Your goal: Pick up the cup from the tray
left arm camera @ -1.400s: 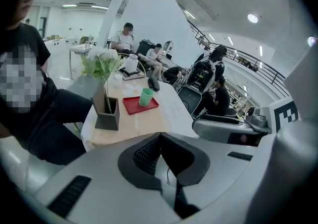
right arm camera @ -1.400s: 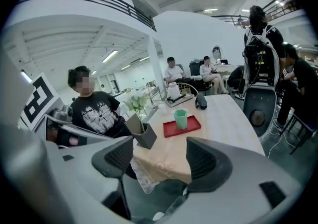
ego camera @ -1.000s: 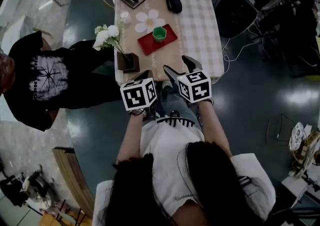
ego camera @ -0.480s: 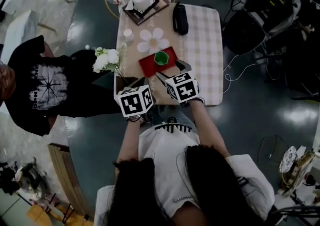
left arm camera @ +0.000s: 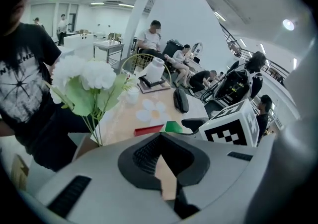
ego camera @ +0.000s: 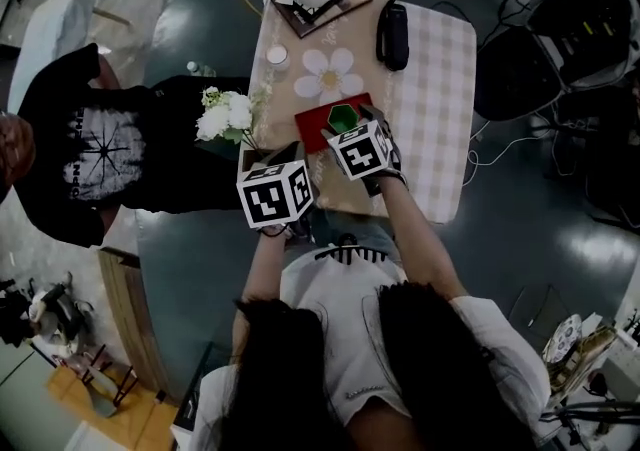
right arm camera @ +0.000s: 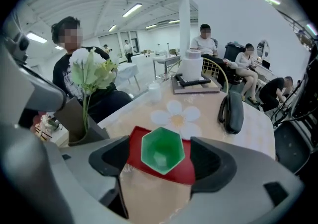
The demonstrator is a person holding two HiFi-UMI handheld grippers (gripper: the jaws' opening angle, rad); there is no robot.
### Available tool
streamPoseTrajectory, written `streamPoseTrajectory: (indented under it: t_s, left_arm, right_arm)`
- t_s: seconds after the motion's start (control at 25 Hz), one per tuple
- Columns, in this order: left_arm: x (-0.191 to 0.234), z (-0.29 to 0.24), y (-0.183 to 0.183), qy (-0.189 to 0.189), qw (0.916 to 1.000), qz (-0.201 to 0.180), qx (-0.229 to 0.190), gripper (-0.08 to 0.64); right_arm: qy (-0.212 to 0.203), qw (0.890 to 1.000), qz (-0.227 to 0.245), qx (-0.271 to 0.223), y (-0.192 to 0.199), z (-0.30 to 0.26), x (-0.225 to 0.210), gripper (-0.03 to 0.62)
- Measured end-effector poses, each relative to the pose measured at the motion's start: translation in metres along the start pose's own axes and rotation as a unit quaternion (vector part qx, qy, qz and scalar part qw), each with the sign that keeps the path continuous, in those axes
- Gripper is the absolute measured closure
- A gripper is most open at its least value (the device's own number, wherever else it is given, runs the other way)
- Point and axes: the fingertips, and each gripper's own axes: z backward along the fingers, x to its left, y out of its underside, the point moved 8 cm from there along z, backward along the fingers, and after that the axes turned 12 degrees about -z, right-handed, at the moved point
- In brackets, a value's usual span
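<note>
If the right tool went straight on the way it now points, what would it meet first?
The right tool would first meet the green cup, which stands on the red tray in line between the open jaws, though how far off it is remains unclear.

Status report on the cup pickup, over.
Right tongs open, lined up on the green cup, not gripping. Left tongs shut, empty. Cup upright on red tray. Nothing in the way.

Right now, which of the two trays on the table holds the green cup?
The red tray, the nearer one beside the flower-shaped mat, holds the green cup. The dark tray farther away carries a white jar instead.
</note>
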Motion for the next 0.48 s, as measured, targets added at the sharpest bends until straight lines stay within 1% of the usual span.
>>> streamPoseTrajectory:
  t_s: [0.16, 0.32, 0.48]
  left_arm:
    - [0.002, -0.01, 0.002, -0.001, 0.9999, 0.011, 0.013, 0.552]
    - [-0.001, -0.017, 0.004, 0.004, 0.9996, 0.015, 0.023, 0.552]
    - [0.001, -0.021, 0.008, -0.001, 0.9994, 0.022, 0.026, 0.552]
  right_arm:
    - [-0.004, 1.0, -0.007, 0.027, 0.005, -0.017, -0.003, 0.225]
    - [-0.001, 0.999, -0.009, 0.037, 0.006, -0.026, -0.007, 0.225]
    - [0.005, 0.999, -0.006, 0.045, 0.009, -0.031, -0.007, 0.229]
